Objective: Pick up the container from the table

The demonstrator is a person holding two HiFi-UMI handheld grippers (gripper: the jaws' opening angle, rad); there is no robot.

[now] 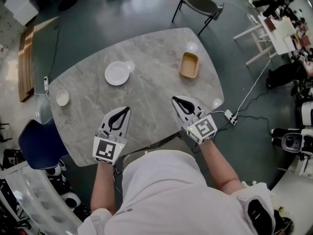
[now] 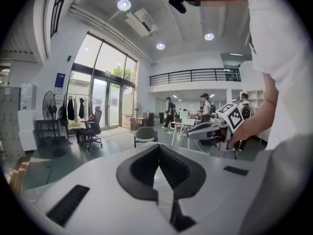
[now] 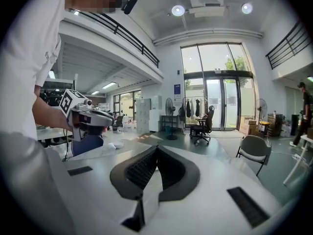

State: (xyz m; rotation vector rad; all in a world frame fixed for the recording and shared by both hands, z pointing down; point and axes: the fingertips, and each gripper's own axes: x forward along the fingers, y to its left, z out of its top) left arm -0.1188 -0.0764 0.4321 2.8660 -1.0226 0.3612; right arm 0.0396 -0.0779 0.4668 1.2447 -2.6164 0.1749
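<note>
The container (image 1: 189, 65) is a shallow tan rectangular dish at the far right of the grey marble table (image 1: 146, 97). Both grippers hover over the table's near edge, well short of the container. My right gripper (image 1: 173, 99) is the nearer one, below and slightly left of it, with its jaws shut and nothing between them. My left gripper (image 1: 128, 109) is farther left, also shut and empty. In the left gripper view the jaws (image 2: 158, 147) meet at their tips, and the right gripper (image 2: 210, 130) shows beyond. The right gripper view shows its own closed jaws (image 3: 156, 148) and the left gripper (image 3: 88, 119).
A white plate (image 1: 117, 73) lies at the table's far left-centre, and a small white bowl (image 1: 62, 97) sits near the left edge. A blue chair (image 1: 41, 143) stands at the near left corner, a grey chair (image 1: 200, 4) beyond the table. A power strip (image 1: 230, 116) lies on the floor at right.
</note>
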